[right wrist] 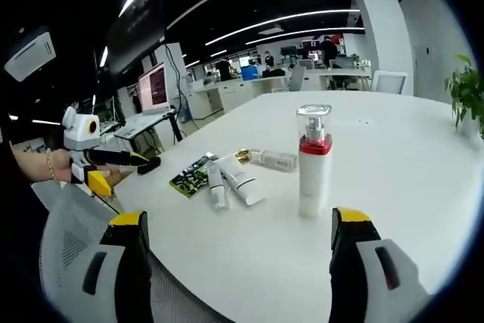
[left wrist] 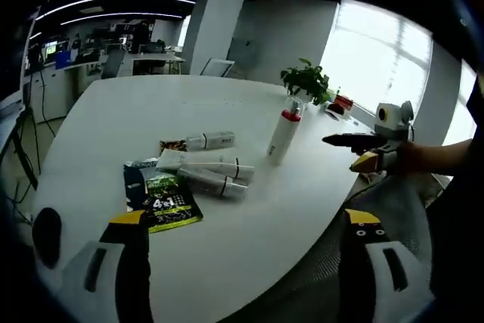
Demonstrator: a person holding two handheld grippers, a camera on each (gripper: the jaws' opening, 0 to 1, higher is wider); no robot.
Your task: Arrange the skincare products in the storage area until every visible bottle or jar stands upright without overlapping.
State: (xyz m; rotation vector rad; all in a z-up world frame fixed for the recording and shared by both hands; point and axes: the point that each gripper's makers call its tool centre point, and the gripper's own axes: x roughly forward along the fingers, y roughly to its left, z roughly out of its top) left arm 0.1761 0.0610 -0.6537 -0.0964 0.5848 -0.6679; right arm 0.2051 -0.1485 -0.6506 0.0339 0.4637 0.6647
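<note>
A white pump bottle with a red band [left wrist: 284, 135] [right wrist: 314, 163] stands upright on the white table [left wrist: 151, 104]. Beside it three white tubes lie flat: one far [left wrist: 212, 141] [right wrist: 274, 159] and two close together [left wrist: 215, 166] [left wrist: 214, 184] [right wrist: 242, 179] [right wrist: 216, 185]. A green sachet [left wrist: 168, 206] [right wrist: 190, 177] lies flat by the tubes. My left gripper [left wrist: 246, 221] hangs open over the table's near edge, short of the tubes. My right gripper [right wrist: 237, 217] is open too, facing the upright bottle from a short way off. Neither holds anything.
A potted plant [left wrist: 306, 81] [right wrist: 469, 88] stands at the table's far side. A dark packet [left wrist: 136, 175] and a small brown one [left wrist: 172, 144] lie among the tubes. A black object [left wrist: 47, 232] sits near the edge. A mesh chair [right wrist: 68, 225] is close by.
</note>
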